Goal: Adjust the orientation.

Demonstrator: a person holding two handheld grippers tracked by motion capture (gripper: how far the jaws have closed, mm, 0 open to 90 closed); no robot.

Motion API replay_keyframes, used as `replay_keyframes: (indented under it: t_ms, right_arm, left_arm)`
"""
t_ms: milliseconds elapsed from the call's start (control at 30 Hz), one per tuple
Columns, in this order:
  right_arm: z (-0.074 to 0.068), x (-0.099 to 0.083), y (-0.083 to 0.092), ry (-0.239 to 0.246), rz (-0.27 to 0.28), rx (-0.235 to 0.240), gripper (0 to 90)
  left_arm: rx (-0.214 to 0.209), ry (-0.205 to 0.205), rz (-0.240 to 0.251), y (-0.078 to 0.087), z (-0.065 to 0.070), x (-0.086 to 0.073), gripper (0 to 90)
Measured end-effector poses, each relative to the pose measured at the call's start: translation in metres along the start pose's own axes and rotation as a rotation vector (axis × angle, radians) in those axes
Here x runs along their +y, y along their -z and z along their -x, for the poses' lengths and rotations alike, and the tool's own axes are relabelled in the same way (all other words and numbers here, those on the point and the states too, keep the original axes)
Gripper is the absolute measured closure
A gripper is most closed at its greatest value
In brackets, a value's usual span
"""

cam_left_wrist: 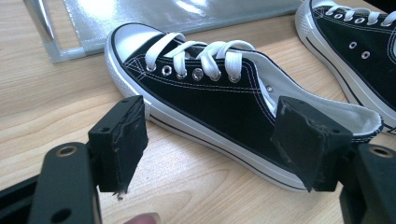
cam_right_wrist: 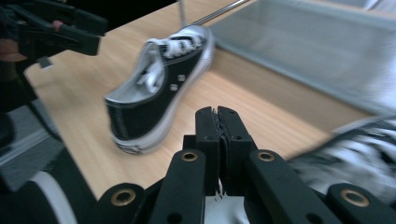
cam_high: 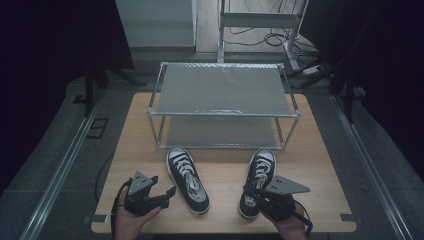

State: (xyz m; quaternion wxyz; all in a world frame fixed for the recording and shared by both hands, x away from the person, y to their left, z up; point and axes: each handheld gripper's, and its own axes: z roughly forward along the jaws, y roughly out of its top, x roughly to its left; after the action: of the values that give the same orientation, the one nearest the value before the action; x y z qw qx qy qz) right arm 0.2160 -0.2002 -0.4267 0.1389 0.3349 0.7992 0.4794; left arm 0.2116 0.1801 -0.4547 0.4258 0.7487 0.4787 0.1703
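High view: two black-and-white sneakers on wooden tabletop (cam_high: 300, 150), toes toward metal rack (cam_high: 222, 102) at far edge. Left sneaker (cam_high: 187, 179) near centre, toward near edge; right sneaker (cam_high: 256, 181) near the near edge, right of centre. Left gripper (cam_high: 167, 192) just beside left sneaker, jaws wide, nothing between. Right gripper (cam_high: 248, 190) at right sneaker, jaws pressed together, empty.

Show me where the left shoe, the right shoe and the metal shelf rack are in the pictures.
left shoe (cam_high: 187, 179), high view, on the white laces.
right shoe (cam_high: 261, 169), high view, on the laces near the toe.
metal shelf rack (cam_high: 222, 88), high view, on the grey top shelf.
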Motion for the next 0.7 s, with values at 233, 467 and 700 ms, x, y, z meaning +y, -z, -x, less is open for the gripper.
replay_keyframes:
  t_ms: [233, 467, 700]
  right_arm:
    - [-0.035, 0.006, -0.040, 0.012, -0.048, 0.069, 87.7]
    - [-0.058, 0.005, -0.063, 0.054, -0.103, 0.098, 87.7]
    - [-0.071, -0.001, -0.081, 0.095, -0.147, 0.073, 87.6]
  left_arm:
    - [0.011, 0.018, -0.008, 0.001, -0.001, -0.004, 26.4]
    - [0.008, 0.016, -0.017, -0.001, -0.001, -0.005, 26.4]
    - [0.008, 0.016, -0.009, 0.001, -0.001, -0.006, 26.5]
